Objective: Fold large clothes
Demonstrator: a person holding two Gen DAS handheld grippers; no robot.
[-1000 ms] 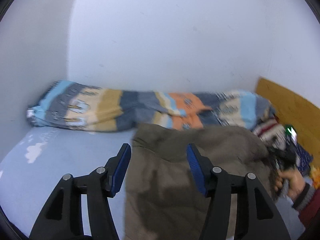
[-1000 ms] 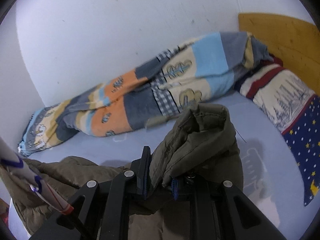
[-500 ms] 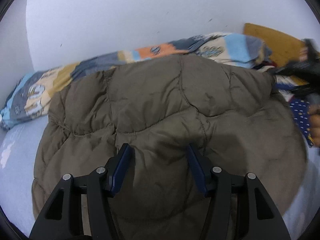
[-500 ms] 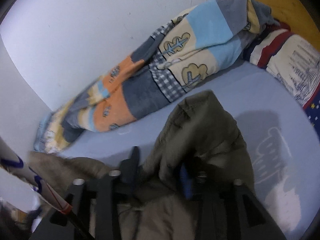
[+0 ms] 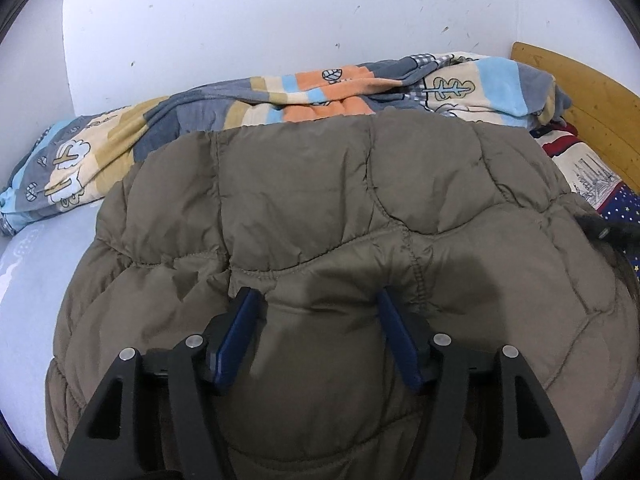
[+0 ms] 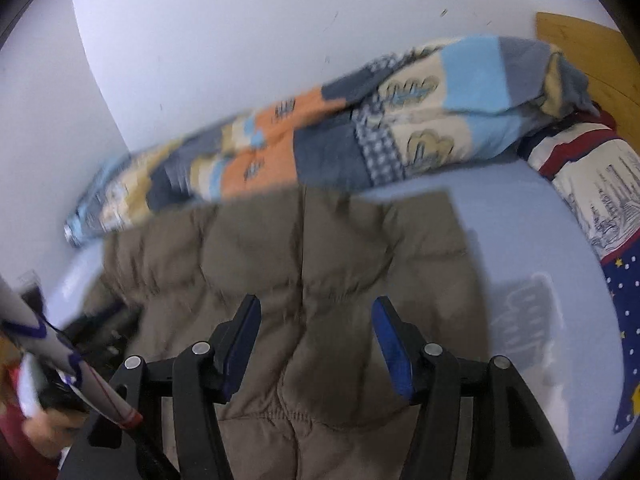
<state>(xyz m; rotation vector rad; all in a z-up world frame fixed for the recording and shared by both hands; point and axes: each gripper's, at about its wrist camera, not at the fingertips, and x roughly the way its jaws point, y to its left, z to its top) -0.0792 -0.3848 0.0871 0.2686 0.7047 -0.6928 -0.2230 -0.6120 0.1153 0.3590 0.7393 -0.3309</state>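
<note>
Across the bed's [image 6: 520, 240] middle, my olive padded jacket [image 5: 320, 208] lies spread for folding, both left gripper [image 5: 316, 304] and right gripper [image 6: 312, 312] having just widened, half-open above it, holding nothing.

We have two fisheye views, each mounted behind a hand-held gripper and looking forward along its fingers, angled down at a bed. The left wrist view sits close over the olive quilted jacket [image 5: 320, 208], which fills most of its frame, and faces the white wall [image 5: 280, 20]. The right wrist view looks the same way from slightly further right, taking in more bare light-blue sheet [image 6: 532, 240]; it is motion-blurred. Both views share the jacket, the patchwork blanket [image 5: 280, 100] along the wall, the wooden headboard [image 5: 580, 96] at right and the starred pillow [image 6: 600, 184].
</note>
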